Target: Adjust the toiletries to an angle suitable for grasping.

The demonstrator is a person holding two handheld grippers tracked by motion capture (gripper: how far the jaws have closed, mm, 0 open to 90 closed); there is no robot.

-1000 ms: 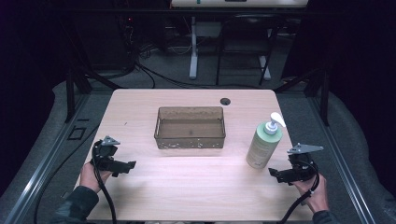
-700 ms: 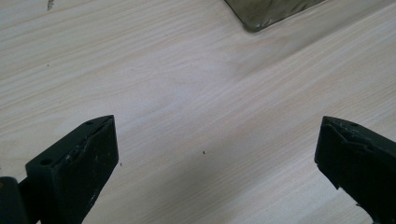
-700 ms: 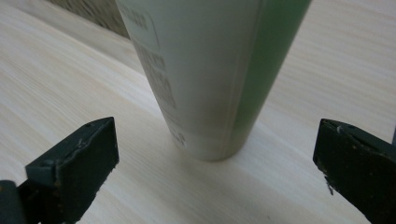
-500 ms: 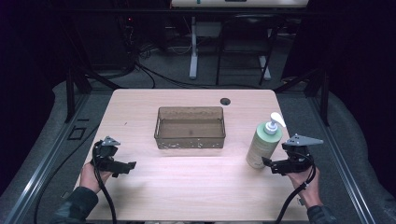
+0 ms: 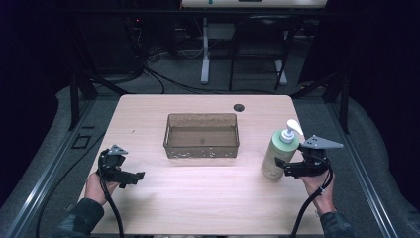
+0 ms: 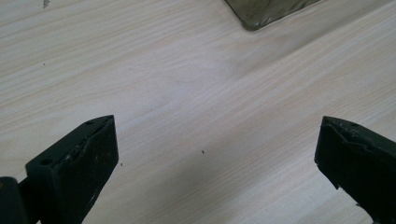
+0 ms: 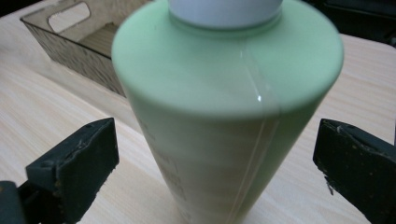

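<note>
A pale green pump bottle (image 5: pixel 277 153) with a white pump head stands upright at the right of the wooden table (image 5: pixel 208 208). My right gripper (image 5: pixel 283 167) is open just right of it, jaws reaching toward its lower body. In the right gripper view the bottle (image 7: pixel 224 116) stands between the spread jaws, not touched by either. A clear smoky plastic bin (image 5: pixel 201 135) sits empty at the table's middle. My left gripper (image 5: pixel 133 177) is open at the front left, over bare wood (image 6: pixel 201 116), with the bin's corner (image 6: pixel 261 11) far ahead.
A small black round grommet (image 5: pixel 239 107) sits near the table's far edge. Beyond the table are dark floor, cables and desk legs (image 5: pixel 204 54). A hand and sleeve hold each gripper at the near edge. The bin (image 7: pixel 79 32) lies behind the bottle in the right gripper view.
My right gripper has moved left toward the bottle until its open jaws flank the bottle's base. The left gripper has stayed in place.
</note>
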